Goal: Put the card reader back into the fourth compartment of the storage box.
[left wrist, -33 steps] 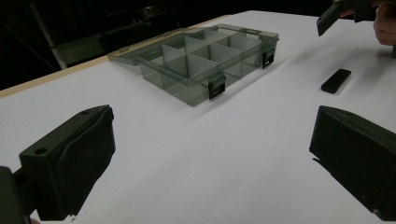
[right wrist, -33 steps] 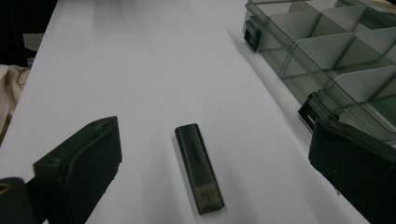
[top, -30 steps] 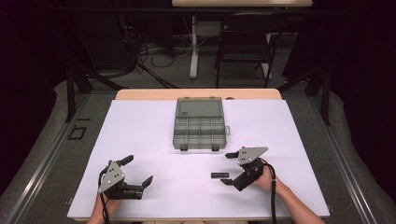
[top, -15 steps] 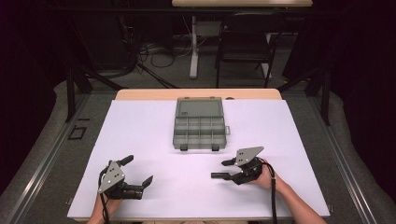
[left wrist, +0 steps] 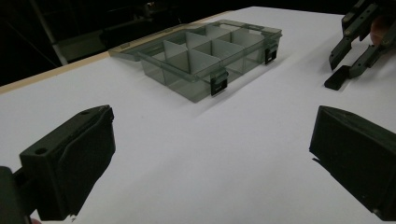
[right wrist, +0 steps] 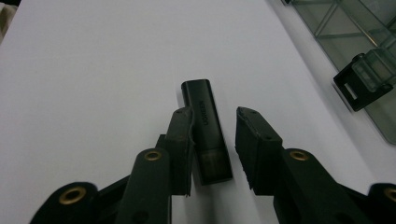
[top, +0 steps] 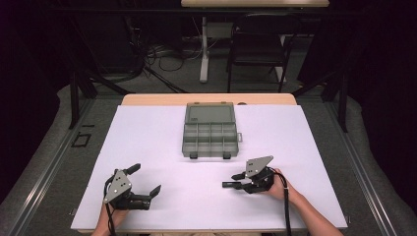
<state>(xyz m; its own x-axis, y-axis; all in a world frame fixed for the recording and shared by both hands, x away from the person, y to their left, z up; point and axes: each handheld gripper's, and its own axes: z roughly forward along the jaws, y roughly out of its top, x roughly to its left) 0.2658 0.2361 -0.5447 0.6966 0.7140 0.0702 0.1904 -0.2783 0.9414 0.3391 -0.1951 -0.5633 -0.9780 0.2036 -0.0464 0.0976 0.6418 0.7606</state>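
Now the black adapter (right wrist: pixel 207 135) lies between the right tool's (right wrist: pixel 214 120) closing jaws, touching one, not yet clamped.

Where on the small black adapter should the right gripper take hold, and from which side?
Grip the black adapter across its two long flat sides, near the middle, coming along its length from the near end. It lies flat on the white table; the right gripper, jaws just closing, already straddles it.

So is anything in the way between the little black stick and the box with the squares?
Nothing visible. The small black adapter lies between the right tongs, which have just been closing, and only bare white table lies between it and the open compartment box.
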